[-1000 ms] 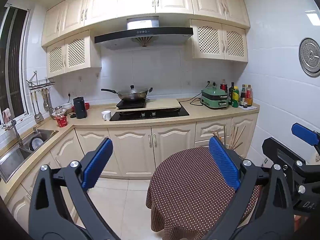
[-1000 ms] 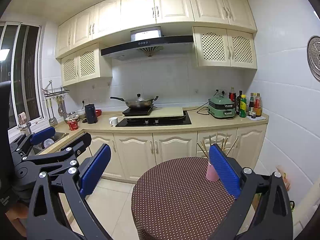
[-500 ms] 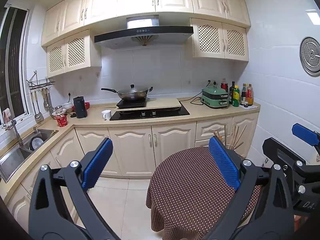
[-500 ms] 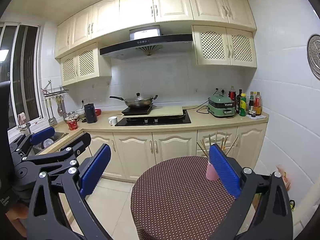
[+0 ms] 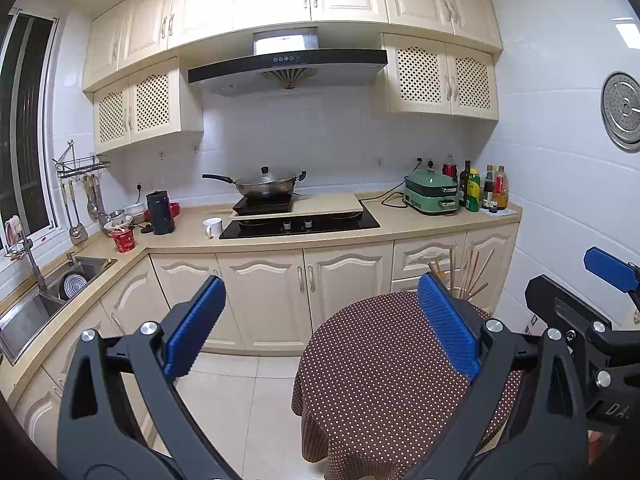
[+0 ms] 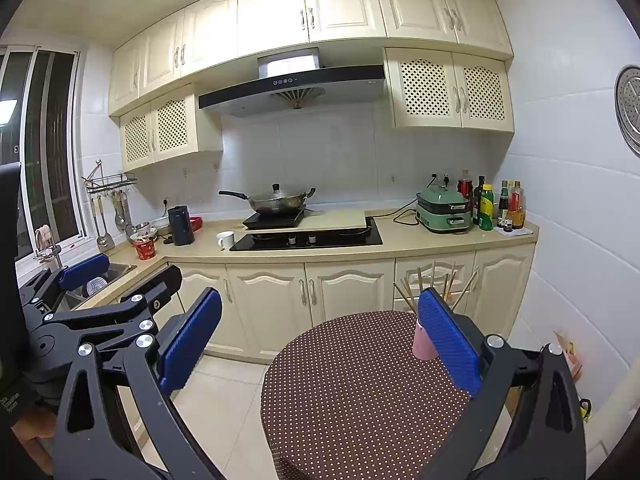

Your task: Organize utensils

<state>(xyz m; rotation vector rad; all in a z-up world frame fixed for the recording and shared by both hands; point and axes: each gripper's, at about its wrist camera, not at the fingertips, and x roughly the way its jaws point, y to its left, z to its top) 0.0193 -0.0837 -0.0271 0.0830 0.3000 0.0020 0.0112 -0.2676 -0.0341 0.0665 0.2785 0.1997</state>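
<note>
Grippers, left (image 5: 320, 328) and right (image 6: 320, 336), both gape empty above table (image 6: 360, 380); chopsticks (image 6: 448, 284) stand in pink cup (image 6: 420, 344); lettering illegible.

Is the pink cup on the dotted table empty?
No, the small pink cup on the round brown dotted table holds several wooden chopsticks.
</note>
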